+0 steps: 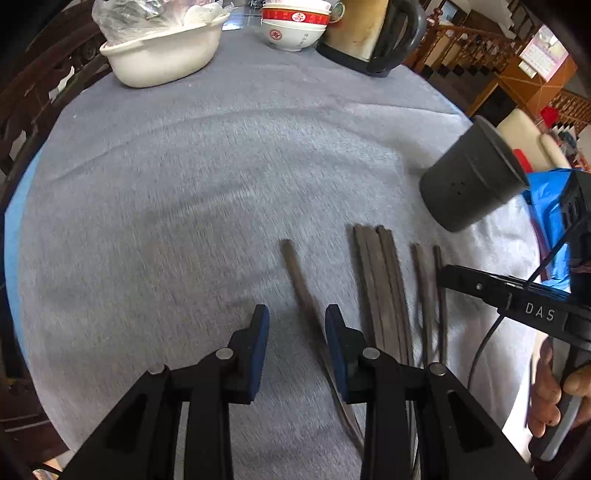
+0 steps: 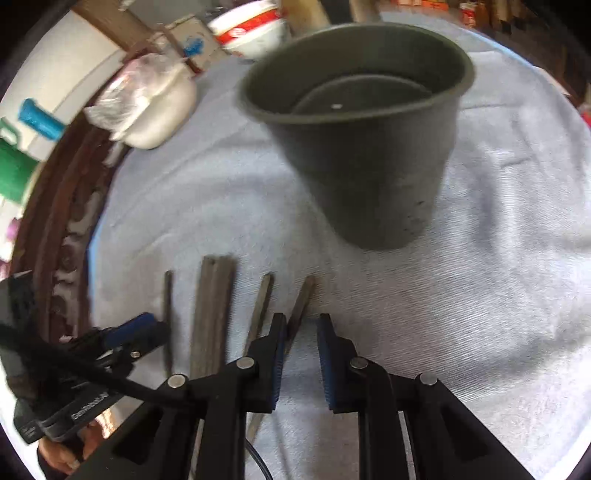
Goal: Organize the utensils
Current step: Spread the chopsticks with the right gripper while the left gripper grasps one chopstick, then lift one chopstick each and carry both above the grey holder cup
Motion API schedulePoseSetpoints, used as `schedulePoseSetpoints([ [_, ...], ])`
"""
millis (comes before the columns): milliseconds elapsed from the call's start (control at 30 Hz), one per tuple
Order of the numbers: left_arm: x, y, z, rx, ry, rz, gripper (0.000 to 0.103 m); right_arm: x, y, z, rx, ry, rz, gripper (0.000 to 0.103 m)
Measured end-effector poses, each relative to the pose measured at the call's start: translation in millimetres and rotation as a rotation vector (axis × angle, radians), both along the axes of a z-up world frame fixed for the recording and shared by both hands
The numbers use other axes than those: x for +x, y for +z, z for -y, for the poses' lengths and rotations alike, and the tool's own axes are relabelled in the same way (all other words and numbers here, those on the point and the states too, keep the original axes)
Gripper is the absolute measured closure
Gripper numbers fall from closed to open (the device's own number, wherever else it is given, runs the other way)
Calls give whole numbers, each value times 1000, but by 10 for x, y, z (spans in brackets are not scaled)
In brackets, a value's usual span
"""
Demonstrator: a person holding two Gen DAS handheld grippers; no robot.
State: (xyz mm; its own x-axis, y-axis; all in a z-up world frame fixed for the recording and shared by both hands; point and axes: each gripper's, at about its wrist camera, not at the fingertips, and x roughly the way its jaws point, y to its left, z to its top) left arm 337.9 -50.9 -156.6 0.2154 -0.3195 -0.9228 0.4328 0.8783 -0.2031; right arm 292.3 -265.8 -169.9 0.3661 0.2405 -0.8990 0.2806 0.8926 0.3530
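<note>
Several dark wooden chopsticks (image 1: 384,288) lie side by side on the grey tablecloth (image 1: 203,184); they also show in the right wrist view (image 2: 212,306). One chopstick (image 1: 299,280) lies apart to the left, running under my open, empty left gripper (image 1: 297,314). A dark empty cup (image 2: 362,147) stands upright beyond the chopsticks; it also shows in the left wrist view (image 1: 472,177). My right gripper (image 2: 302,321) is open and empty, over the rightmost chopstick (image 2: 301,302), just short of the cup.
A white basin (image 1: 162,55) with a plastic bag, stacked red-and-white bowls (image 1: 295,26) and an electric kettle (image 1: 373,33) stand at the table's far edge. A dark wooden chair (image 2: 62,236) borders the left side. The table's right edge drops to a blue cover (image 1: 550,206).
</note>
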Motion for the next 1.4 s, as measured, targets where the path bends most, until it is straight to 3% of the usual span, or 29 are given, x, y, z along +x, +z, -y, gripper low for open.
schedulePoseSetpoints([
  [233,260,-58,12,-63,71,-83,71,144,14,-152,-74,20,-23,83],
  [333,315,-91,32,-77,79,-98,94,185,0,-215,-82,64,0,92],
  [500,268,-49,-7,-123,88,-107,97,66,128,-199,-28,87,78,94],
  [633,110,249,-77,-162,94,-45,97,-106,383,-89,0,100,186,95],
  [1067,-478,1614,-71,-249,79,285,98,-982,1401,394,21,44,603,96],
  [1233,-529,2033,93,-310,78,379,98,-1103,1826,516,-42,-10,750,96],
  [1300,-564,2157,204,-299,62,427,98,-1078,1938,575,-60,-9,755,96],
  [1400,-555,2145,281,-294,45,423,97,-1015,1928,627,0,27,701,94],
])
